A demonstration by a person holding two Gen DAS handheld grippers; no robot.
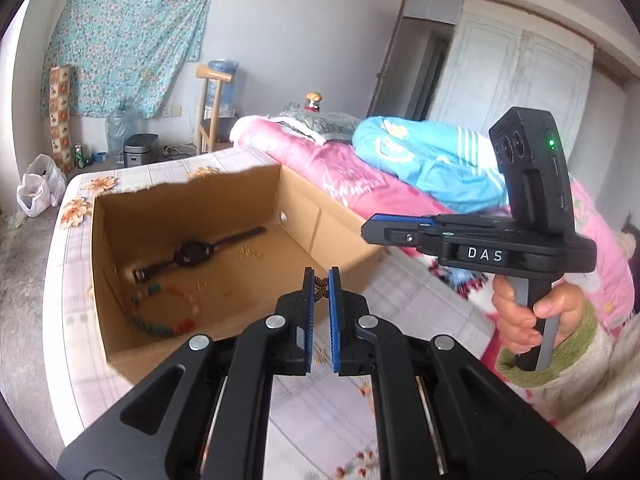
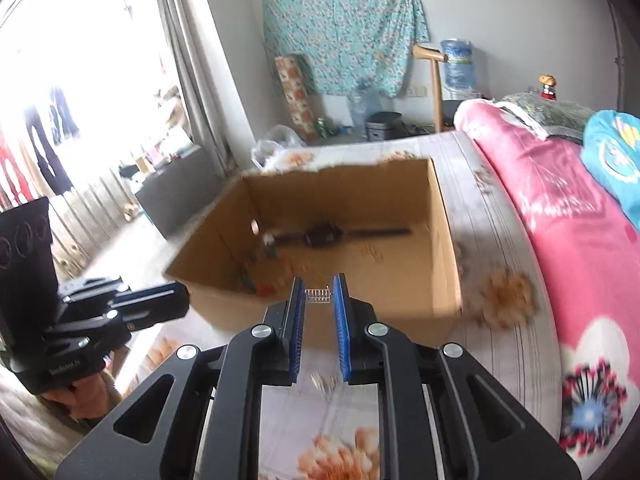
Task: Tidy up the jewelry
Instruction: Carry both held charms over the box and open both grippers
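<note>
An open cardboard box (image 1: 192,248) is set on the bed (image 1: 72,280), close to the bed's foot corner and alongside the rolled pink quilt (image 1: 320,168) that lies further in. On the box floor a dark wristwatch (image 1: 192,254) is laid out flat near the far wall, and a multicoloured bead bracelet (image 1: 166,312) is curled in the near corner; a few small gold pieces (image 1: 248,252) are scattered between them, too small to identify. The left claw (image 1: 321,286) is held above the near rim of the box, clenched on a small brown filigree ornament (image 1: 321,290), which is pinched between the blue pads. The right claw (image 2: 319,294) is held over the bed just in front of the box's near wall, clenched on a small clear comb-like clip (image 2: 318,295), which is gripped at both ends by the pads. In the left wrist view the right claw's handle is seen gripped by a hand (image 1: 532,312) in a green-cuffed sleeve, off towards the quilt side. In the right wrist view the box (image 2: 344,240) is blurred, with the watch (image 2: 320,236) still readable inside it, and the left claw is seen at the window side of the bed, apart from the box. A blue blanket (image 1: 432,160) is piled on the quilt. A floral cloth (image 1: 128,44) is hung on the far wall.
</note>
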